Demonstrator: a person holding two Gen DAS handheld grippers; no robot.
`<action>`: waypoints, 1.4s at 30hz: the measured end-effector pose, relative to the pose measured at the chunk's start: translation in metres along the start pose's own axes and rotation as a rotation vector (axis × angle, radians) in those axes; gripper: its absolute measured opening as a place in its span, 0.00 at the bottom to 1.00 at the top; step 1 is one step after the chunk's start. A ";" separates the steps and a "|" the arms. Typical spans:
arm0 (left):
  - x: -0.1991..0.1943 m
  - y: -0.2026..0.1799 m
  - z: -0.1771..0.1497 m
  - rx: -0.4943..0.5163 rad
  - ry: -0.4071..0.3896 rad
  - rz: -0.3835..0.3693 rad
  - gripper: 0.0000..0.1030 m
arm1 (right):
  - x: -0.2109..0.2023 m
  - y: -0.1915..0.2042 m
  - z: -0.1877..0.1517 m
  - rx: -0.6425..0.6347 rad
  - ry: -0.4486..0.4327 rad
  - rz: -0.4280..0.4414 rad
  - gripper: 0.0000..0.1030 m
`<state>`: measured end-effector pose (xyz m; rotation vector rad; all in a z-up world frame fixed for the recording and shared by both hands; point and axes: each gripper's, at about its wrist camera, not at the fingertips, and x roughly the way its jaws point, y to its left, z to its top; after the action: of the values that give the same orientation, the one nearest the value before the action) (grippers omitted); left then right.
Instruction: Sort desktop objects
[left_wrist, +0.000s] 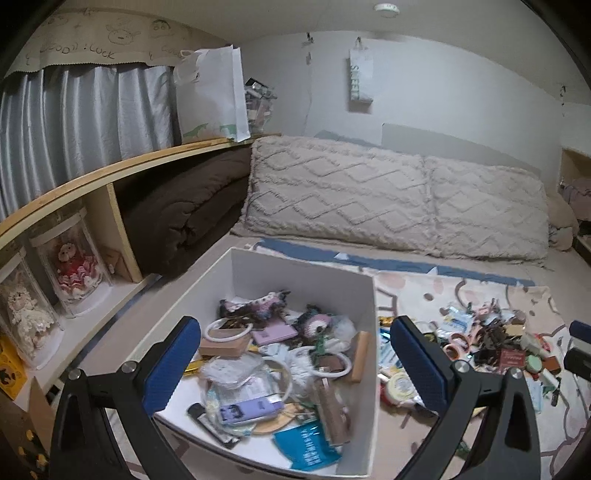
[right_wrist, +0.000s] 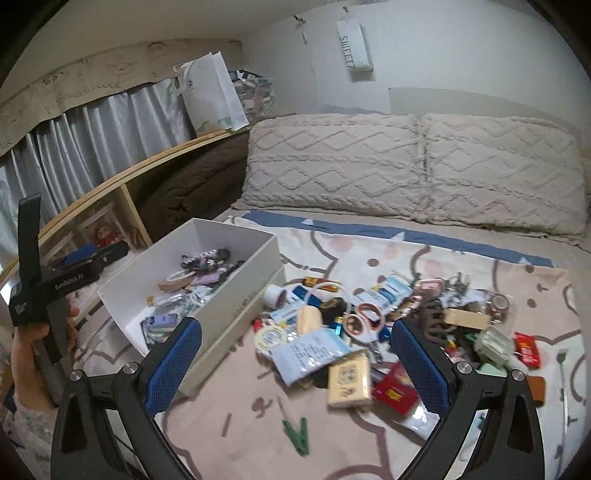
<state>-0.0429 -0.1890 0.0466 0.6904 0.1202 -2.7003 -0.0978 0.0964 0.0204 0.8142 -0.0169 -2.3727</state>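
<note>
A white open box is sitting on the bed, already holding white rings, a purple gadget, a teal packet and what looks like a knitted toy. Just beside its right wall, a loose pile is lying scattered: pink-handled scissors, a yellowish block, a red packet, a green clip.

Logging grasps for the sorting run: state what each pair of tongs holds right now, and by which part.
Nothing is held. The left tongs stand open over the white box; the right tongs stand open above the clutter pile.
</note>
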 end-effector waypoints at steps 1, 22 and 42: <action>0.000 -0.002 -0.002 -0.005 0.001 -0.010 1.00 | -0.004 -0.003 -0.003 -0.001 -0.002 -0.007 0.99; 0.002 -0.082 -0.053 0.082 0.052 -0.161 1.00 | -0.057 -0.041 -0.051 -0.023 -0.105 -0.262 0.99; 0.004 -0.147 -0.088 0.178 0.098 -0.336 1.00 | -0.065 -0.076 -0.095 0.108 -0.104 -0.314 1.00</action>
<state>-0.0588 -0.0386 -0.0332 0.9293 0.0201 -3.0246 -0.0472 0.2117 -0.0368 0.7908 -0.0640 -2.7293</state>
